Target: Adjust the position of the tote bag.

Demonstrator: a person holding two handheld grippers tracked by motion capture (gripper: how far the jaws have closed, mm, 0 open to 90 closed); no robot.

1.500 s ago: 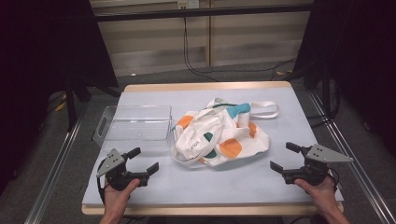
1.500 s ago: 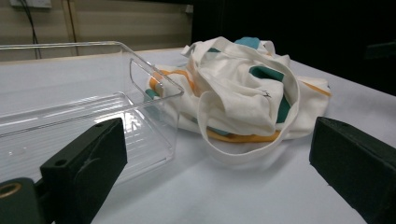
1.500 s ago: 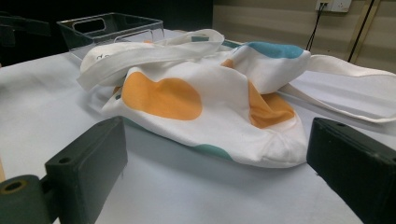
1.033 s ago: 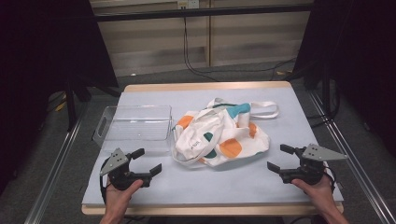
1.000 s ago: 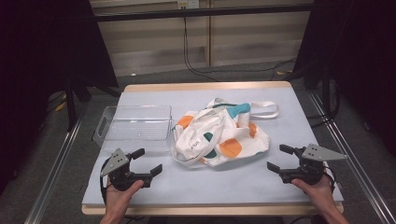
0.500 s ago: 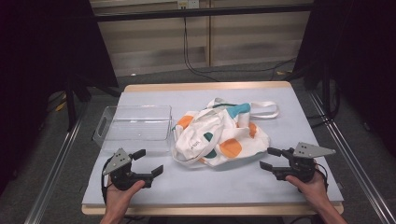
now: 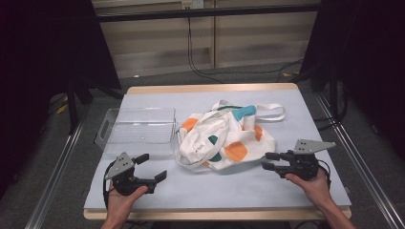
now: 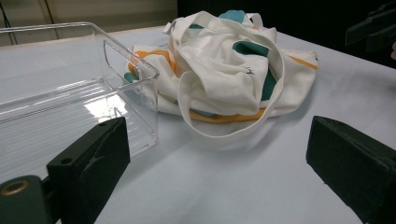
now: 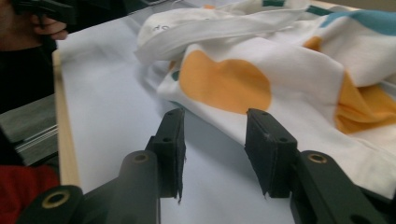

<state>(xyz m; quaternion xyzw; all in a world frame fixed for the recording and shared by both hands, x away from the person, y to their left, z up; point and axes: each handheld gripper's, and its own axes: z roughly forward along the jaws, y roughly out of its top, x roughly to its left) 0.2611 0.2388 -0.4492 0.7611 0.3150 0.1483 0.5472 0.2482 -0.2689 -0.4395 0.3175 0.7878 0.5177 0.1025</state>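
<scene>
In the high view, the tote bag (image 7: 224, 138) lay crumpled at the centre of the frame on the pale blue counter (image 7: 305, 105). It was white cloth printed with large orange and teal patches, folded over itself in loose creases. One white strap (image 7: 272, 112) looped out toward the upper right of the frame. In your left gripper view, another strap (image 8: 233, 126) curved down over the bag's front and rested on the counter below it.

A clear plastic bin (image 7: 138, 129) sat just left of the bag in the high view, its near corner very close to the cloth; whether they touched could not be told.

Your left gripper (image 7: 150, 167) was at the lower left of the high view, held in your left hand (image 7: 125, 193). Its jaws stood wide apart with nothing between them, and it pointed toward the bag from a little way off.

Your right gripper (image 7: 268, 161) was at the lower right, held in your right hand (image 7: 308, 183). Its jaws were partly open and empty. In your right gripper view they sat just short of the bag's white edge, with a large orange patch (image 9: 224, 84) straight beyond them. Bare counter showed in the gap between the jaws.
</scene>
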